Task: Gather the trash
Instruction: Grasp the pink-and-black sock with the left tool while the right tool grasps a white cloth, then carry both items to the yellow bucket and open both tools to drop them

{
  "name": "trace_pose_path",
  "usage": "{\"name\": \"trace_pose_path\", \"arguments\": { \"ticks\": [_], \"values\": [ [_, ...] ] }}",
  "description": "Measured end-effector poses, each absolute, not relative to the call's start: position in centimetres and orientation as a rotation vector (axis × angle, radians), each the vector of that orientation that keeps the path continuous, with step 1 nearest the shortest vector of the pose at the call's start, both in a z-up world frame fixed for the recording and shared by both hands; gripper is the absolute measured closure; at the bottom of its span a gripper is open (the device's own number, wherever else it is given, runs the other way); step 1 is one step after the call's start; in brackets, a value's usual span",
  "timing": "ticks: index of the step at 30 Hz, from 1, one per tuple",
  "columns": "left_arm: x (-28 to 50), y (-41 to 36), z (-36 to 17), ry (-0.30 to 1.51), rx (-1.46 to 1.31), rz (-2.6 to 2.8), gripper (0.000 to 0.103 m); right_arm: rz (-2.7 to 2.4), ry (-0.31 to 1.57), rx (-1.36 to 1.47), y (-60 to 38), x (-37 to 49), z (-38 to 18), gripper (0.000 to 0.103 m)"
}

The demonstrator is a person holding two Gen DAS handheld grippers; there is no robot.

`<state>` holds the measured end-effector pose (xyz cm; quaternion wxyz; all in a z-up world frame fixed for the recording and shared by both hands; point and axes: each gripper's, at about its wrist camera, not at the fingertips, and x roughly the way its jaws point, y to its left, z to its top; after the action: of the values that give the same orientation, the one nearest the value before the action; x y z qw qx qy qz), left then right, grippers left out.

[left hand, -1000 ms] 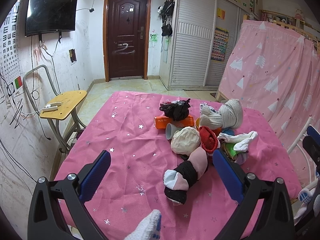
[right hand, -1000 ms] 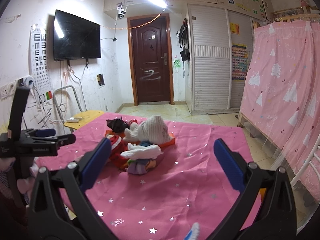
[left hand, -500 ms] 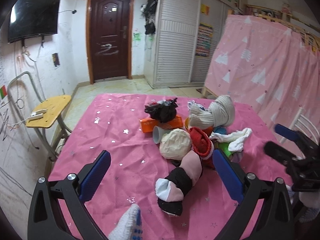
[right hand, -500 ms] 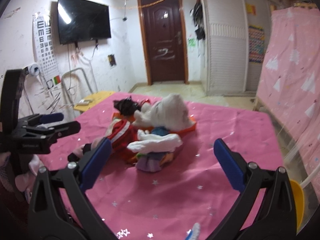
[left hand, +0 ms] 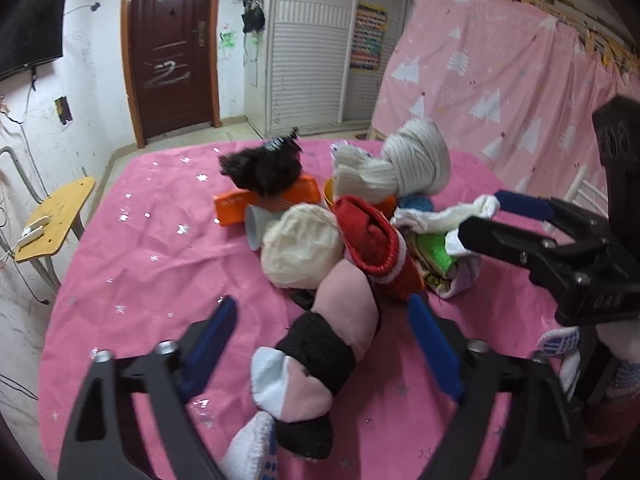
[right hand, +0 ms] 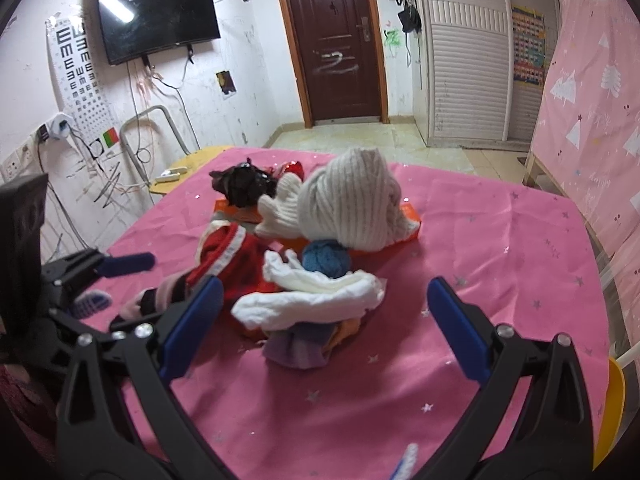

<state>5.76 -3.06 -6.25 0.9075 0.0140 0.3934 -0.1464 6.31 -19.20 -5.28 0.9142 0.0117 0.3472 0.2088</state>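
Observation:
A heap of socks and trash lies on the pink starred tablecloth [left hand: 132,264]. My left gripper [left hand: 324,344] is open, its jaws on either side of a pink, black and white rolled sock [left hand: 320,344]. Behind it lie a cream ball [left hand: 300,248], a red sock [left hand: 372,236], a paper cup [left hand: 254,228], an orange box [left hand: 240,204] and a black crumpled bag [left hand: 264,168]. My right gripper [right hand: 324,320] is open around a white sock [right hand: 312,300] lying on a purple item [right hand: 296,350]. A big white knitted sock [right hand: 348,200] tops the heap.
The right gripper [left hand: 520,220] shows in the left wrist view at the heap's right side. A yellow chair [left hand: 56,216] stands left of the table. A pink curtain [left hand: 500,80] hangs on the right. A door [right hand: 336,40] is at the back.
Both grippers have moved forward and down toward the heap. The left now straddles the pink and black sock, the right straddles the white sock. Both stay open.

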Motion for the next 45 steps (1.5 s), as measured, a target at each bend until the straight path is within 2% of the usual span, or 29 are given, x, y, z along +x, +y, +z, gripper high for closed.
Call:
{"name": "trace_pose_path", "arguments": {
  "ticks": [2,4,5,6,7,8,10,13,22,33,45],
  "values": [
    [6.0,-3.4,-6.7,0.828,0.039,-0.31,0.042,0.436,0.729,0.028,-19.3,6.6,-5.5,0.009],
    [6.1,-3.8,-7.2,0.839,0.053,-0.302,0.055,0.44,0.742,0.037,-19.3,6.9,-5.7,0.024],
    [6.2,-3.7,-7.3,0.846,0.053,-0.3,0.058,0.443,0.746,0.041,-19.4,7.0,-5.8,0.028],
    [6.3,-3.7,-7.4,0.847,0.051,-0.299,0.061,0.445,0.749,0.045,-19.5,7.1,-5.9,0.04],
    [6.2,-3.7,-7.4,0.845,0.046,-0.297,0.065,0.447,0.751,0.052,-19.5,7.1,-6.0,0.045],
    [6.2,-3.6,-7.4,0.843,0.042,-0.298,0.066,0.452,0.749,0.059,-19.6,7.1,-5.9,0.047],
    [6.1,-3.8,-7.3,0.84,0.041,-0.298,0.071,0.458,0.744,0.07,-19.7,7.0,-5.9,0.068],
    [5.7,-3.7,-7.0,0.835,0.045,-0.29,0.073,0.472,0.733,0.084,-20.0,6.7,-5.9,0.075],
    [4.4,-3.2,-4.9,0.798,0.039,-0.236,0.074,0.497,0.673,0.132,-21.2,5.4,-4.5,0.082],
    [3.3,-4.0,-2.0,0.75,0.022,-0.233,0.074,0.519,0.598,0.259,-25.5,4.5,-2.9,0.082],
    [3.9,-11.5,1.4,0.689,0.068,-0.365,0.074,0.373,0.501,0.355,-34.3,2.6,-1.3,0.082]
  ]
}}
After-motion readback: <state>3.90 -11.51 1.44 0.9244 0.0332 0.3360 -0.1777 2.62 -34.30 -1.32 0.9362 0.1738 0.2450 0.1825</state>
